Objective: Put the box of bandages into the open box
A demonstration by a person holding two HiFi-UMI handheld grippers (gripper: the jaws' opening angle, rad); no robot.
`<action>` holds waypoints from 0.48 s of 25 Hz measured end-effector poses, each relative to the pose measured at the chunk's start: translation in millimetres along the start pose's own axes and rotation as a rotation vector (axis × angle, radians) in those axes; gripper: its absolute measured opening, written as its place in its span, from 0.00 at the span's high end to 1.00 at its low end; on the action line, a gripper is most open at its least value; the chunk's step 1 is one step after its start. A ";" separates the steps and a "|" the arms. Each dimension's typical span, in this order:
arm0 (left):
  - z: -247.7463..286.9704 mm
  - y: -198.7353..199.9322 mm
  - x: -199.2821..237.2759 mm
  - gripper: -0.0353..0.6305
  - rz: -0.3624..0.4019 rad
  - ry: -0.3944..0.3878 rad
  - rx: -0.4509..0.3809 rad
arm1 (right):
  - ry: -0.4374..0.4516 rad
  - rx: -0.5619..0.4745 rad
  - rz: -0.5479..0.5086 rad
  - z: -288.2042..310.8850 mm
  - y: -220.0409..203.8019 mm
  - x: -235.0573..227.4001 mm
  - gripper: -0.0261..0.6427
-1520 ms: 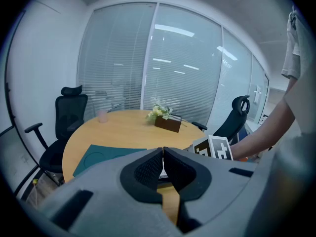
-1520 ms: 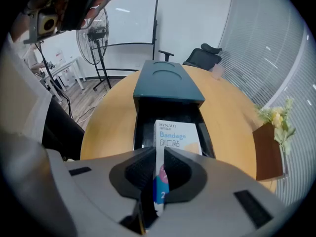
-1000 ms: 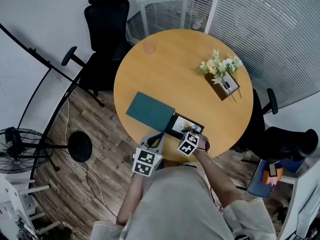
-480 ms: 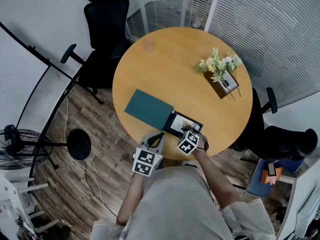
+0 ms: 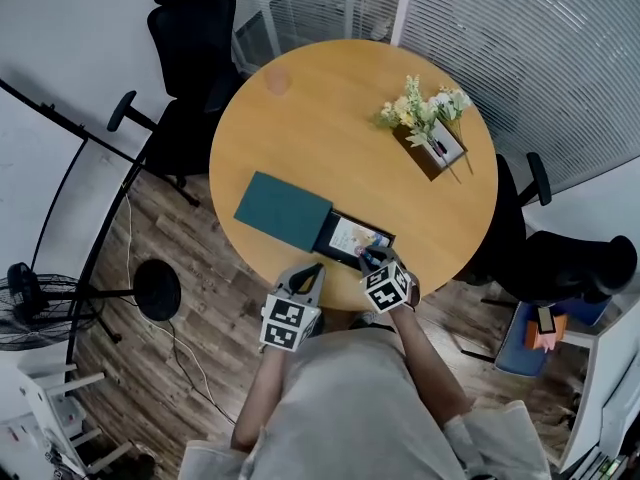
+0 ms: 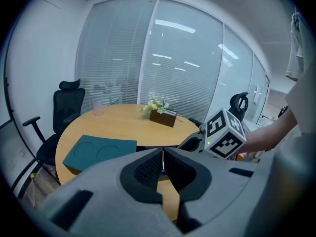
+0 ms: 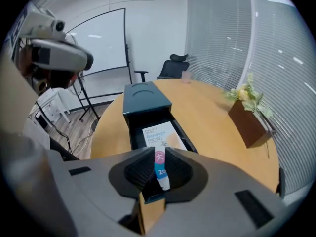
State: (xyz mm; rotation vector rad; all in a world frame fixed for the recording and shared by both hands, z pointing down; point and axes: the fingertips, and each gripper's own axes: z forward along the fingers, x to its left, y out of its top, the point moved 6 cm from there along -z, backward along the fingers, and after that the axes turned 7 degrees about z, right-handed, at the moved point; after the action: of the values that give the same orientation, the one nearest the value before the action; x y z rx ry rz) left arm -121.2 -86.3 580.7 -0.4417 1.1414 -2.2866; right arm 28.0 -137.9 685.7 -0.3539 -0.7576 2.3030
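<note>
The white box of bandages [image 5: 352, 236] [image 7: 158, 132] lies flat in the open black box [image 5: 327, 240] [image 7: 134, 132], whose teal cover [image 5: 283, 211] [image 7: 145, 97] [image 6: 98, 152] sits just behind it. My right gripper [image 5: 368, 261] [image 7: 159, 154] hovers over the near end of the open box. Its jaws have just been closing and stand slightly apart. The pink, blue and white end of the bandage box shows in the gap between them. My left gripper [image 5: 312, 271] [image 6: 162, 152] is shut and empty at the table's near edge.
A planter with flowers [image 5: 425, 133] [image 7: 249, 120] stands on the far right of the round wooden table [image 5: 330, 128]. A pink cup [image 5: 276, 81] is at the far left edge. An office chair [image 5: 190, 28] and a floor fan [image 5: 30, 298] stand around the table.
My right gripper has rolled and drawn back a little from the open box toward me. The bandage box stays lying in it. The left gripper has hardly shifted.
</note>
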 end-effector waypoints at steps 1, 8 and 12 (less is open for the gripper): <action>1.5 -0.3 -1.3 0.93 0.000 -0.004 0.002 | -0.006 -0.019 0.033 -5.9 -0.6 -3.3 0.87; 9.9 -2.2 -7.5 0.93 0.007 -0.027 0.008 | -0.050 -0.158 0.195 -52.2 -2.3 -17.9 0.88; 13.6 2.9 -11.6 0.93 0.015 -0.035 0.000 | -0.051 -0.213 0.262 -71.0 -2.5 -19.2 0.89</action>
State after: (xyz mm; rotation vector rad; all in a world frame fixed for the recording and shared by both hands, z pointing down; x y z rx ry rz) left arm -104.1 -89.4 585.8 -0.4697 1.1240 -2.2578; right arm 74.5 -119.4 631.7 -0.5186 -1.0402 2.4869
